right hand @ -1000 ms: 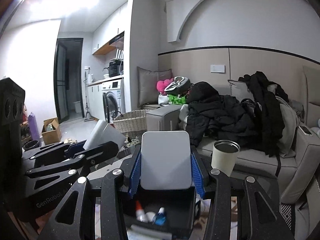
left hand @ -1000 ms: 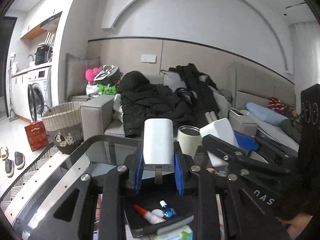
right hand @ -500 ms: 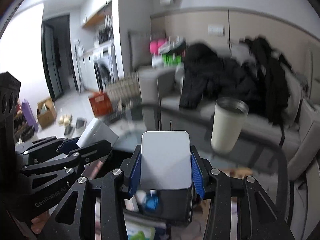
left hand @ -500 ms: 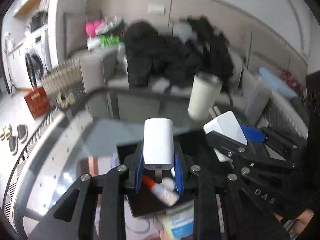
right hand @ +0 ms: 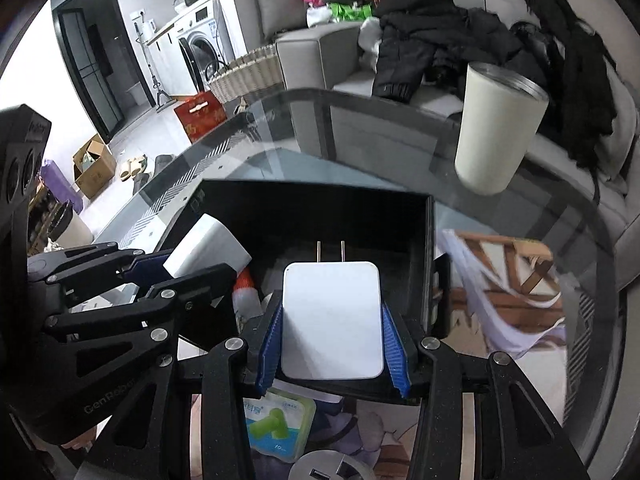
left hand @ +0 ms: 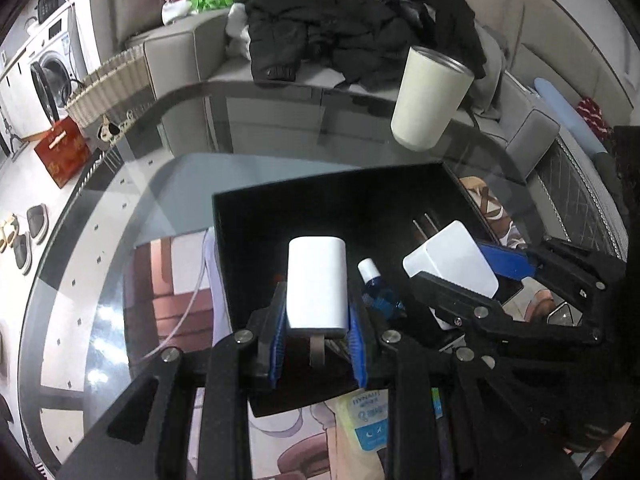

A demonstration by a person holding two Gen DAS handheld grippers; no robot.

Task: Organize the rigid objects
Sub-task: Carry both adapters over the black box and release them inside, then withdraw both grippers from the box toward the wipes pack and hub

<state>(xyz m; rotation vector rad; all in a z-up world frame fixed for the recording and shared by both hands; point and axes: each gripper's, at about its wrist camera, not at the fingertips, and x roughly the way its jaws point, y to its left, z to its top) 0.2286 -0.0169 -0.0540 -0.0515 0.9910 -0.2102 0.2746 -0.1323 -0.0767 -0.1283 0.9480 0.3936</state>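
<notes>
Two white rectangular plastic power adapters are in hand. The narrower white adapter [left hand: 317,282] is clamped across its thin sides by the blue pads of the left gripper [left hand: 318,322], long axis running forward along the fingers. The wider white adapter with two metal prongs [right hand: 331,320] is clamped edge to edge in the right gripper [right hand: 332,344], prongs pointing forward and away from the camera. Both adapters hang over the open black rectangular storage box [left hand: 248,216], which sits on the round glass desk [left hand: 120,208]; neither appears to touch the box floor, though the height above it cannot be judged. The box lies directly below and ahead of both grippers, the two standing side by side and about equally near. Inside the box lie a small blue bottle with a white cap [left hand: 374,280] and a white tube with an orange-red collar [right hand: 245,292]. Judgement: the coming move is a short descent and release, and placement should avoid those items. Beyond the box stands a cream cylindrical tumbler with a metal rim [right hand: 496,128], well apart.
</notes>
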